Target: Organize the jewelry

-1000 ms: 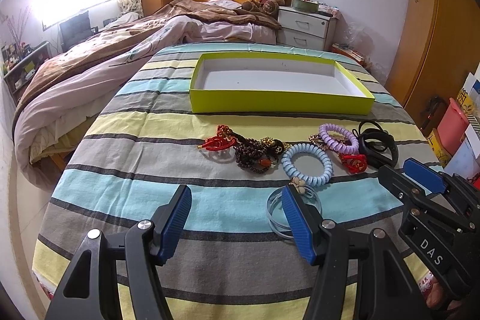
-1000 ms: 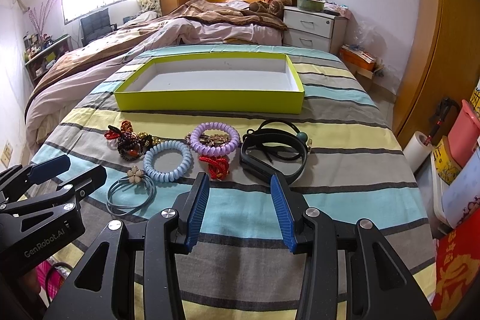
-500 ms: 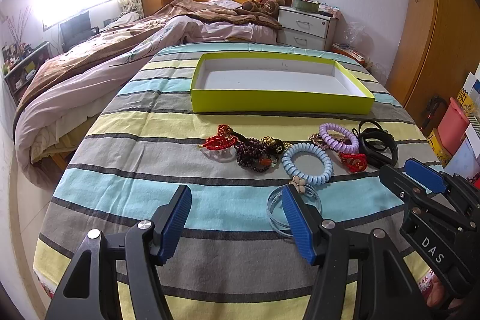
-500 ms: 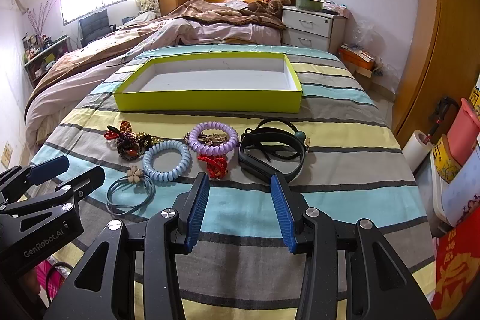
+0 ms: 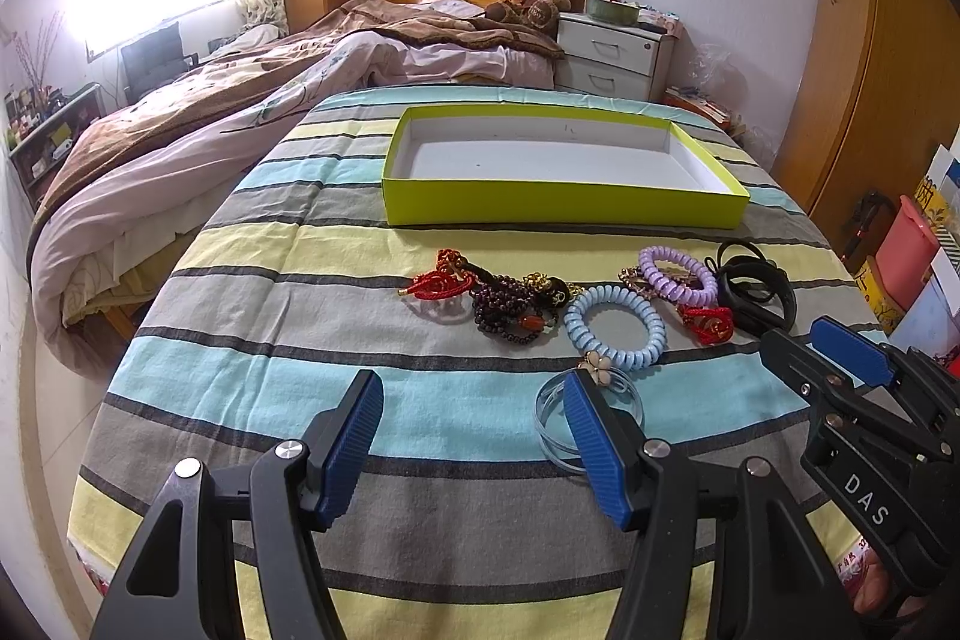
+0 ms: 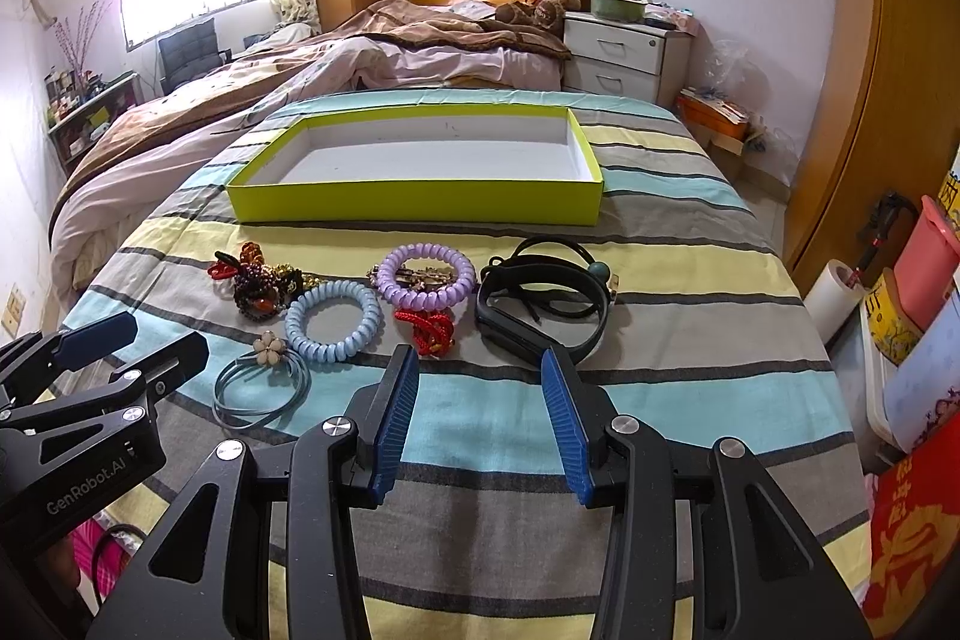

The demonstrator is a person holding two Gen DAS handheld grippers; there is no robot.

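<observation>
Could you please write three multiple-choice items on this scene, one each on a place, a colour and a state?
1. Where does the blue coil ring lie?
A. in the box
B. on the striped cloth, nearer than the box
C. on the pillow

2. What colour are the box walls outside?
A. yellow-green
B. red
C. black

3. How is the right hand-held gripper?
A. shut on a bracelet
B. open, holding nothing
C. out of view

Answers: 1 B, it rests on the cloth before the box; 2 A, the walls show yellow-green; 3 B, its pads stand apart over bare cloth.

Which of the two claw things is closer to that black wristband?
Right. The right gripper hovers open just in front of the black wristband; the left gripper, also open, sits farther left, by the clear bangle.
</observation>
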